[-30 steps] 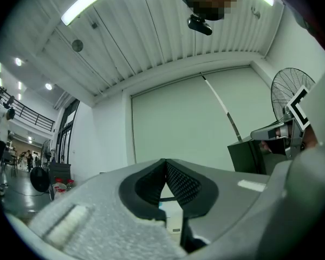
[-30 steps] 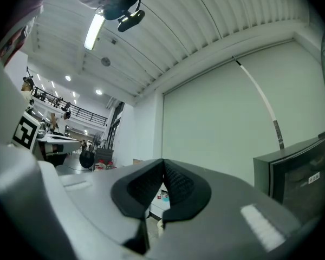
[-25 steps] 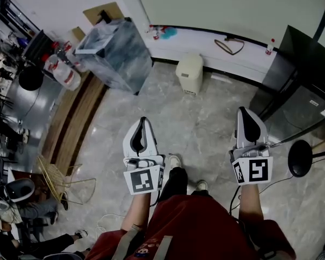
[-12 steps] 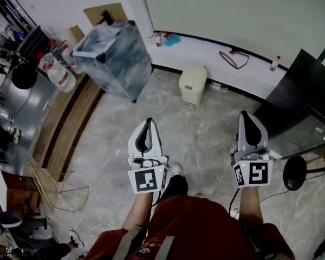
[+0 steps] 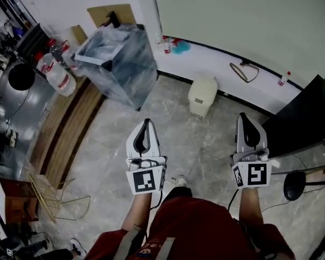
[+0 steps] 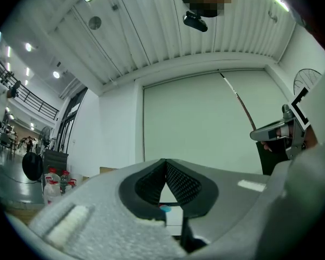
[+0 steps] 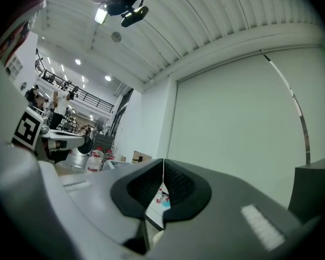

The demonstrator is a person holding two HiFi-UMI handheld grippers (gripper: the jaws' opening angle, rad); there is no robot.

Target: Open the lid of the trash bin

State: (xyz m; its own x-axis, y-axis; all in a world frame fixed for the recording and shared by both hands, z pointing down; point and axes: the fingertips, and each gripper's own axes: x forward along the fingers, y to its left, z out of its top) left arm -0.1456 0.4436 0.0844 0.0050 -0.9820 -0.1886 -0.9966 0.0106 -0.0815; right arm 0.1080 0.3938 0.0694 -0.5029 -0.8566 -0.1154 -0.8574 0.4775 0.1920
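Observation:
A small cream trash bin (image 5: 202,96) with its lid down stands on the marble floor by the white wall ledge, ahead of me in the head view. My left gripper (image 5: 146,122) is held out in front of me, short of the bin and to its left, jaws shut and empty. My right gripper (image 5: 247,116) is level with it, right of the bin, also shut on nothing. In the left gripper view the left gripper (image 6: 165,161) shows its pads meeting at the tip. In the right gripper view the right gripper (image 7: 163,160) has its pads together. The bin is hidden in both gripper views.
A large bin lined with a clear plastic bag (image 5: 119,63) stands at the back left, with water jugs (image 5: 59,75) beside it. A black cabinet (image 5: 303,118) is at the right, a black stool (image 5: 293,185) below it. A wire chair (image 5: 49,194) is at the lower left.
I have walked forward: the trash bin and the bagged bin have come closer and slid down and right in the head view. Both grippers stay shut and level in front of me.

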